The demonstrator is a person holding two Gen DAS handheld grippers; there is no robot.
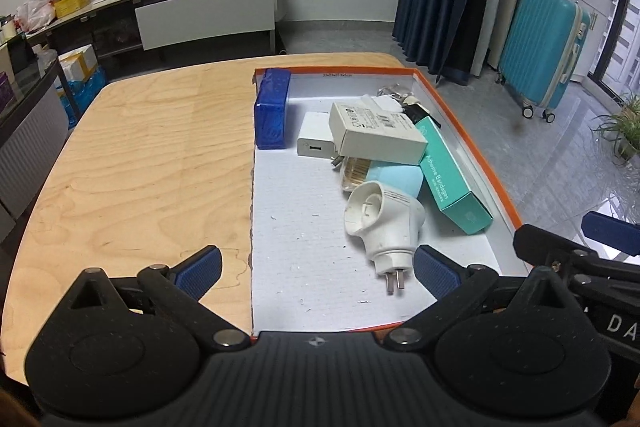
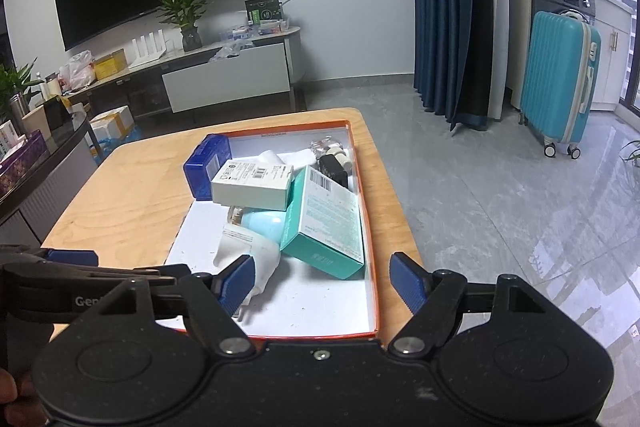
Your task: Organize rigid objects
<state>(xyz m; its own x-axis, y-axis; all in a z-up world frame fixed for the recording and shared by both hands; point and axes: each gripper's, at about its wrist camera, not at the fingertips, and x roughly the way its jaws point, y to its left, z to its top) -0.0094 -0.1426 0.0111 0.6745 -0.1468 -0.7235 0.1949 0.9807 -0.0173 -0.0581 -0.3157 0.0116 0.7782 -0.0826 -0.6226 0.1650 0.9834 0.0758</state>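
Note:
An orange-rimmed white tray (image 1: 472, 143) (image 2: 370, 227) lies on a wooden table (image 1: 132, 167). In it lie a blue box (image 1: 273, 109) (image 2: 206, 167), a white charger (image 1: 314, 141), a white carton (image 1: 376, 133) (image 2: 254, 183), a teal bandage box (image 1: 452, 183) (image 2: 324, 227), a pale blue object (image 1: 396, 179) (image 2: 266, 223) and a white plug adapter (image 1: 382, 223) (image 2: 252, 259). My left gripper (image 1: 316, 267) is open over the tray's near end, just short of the adapter. My right gripper (image 2: 320, 281) is open above the tray's near right corner.
Small bottles and a black item (image 2: 334, 157) sit at the tray's far right. A TV stand (image 2: 224, 75) with clutter is at the back. A teal suitcase (image 1: 544, 47) and blue curtains (image 2: 448, 7) stand to the right on a grey floor.

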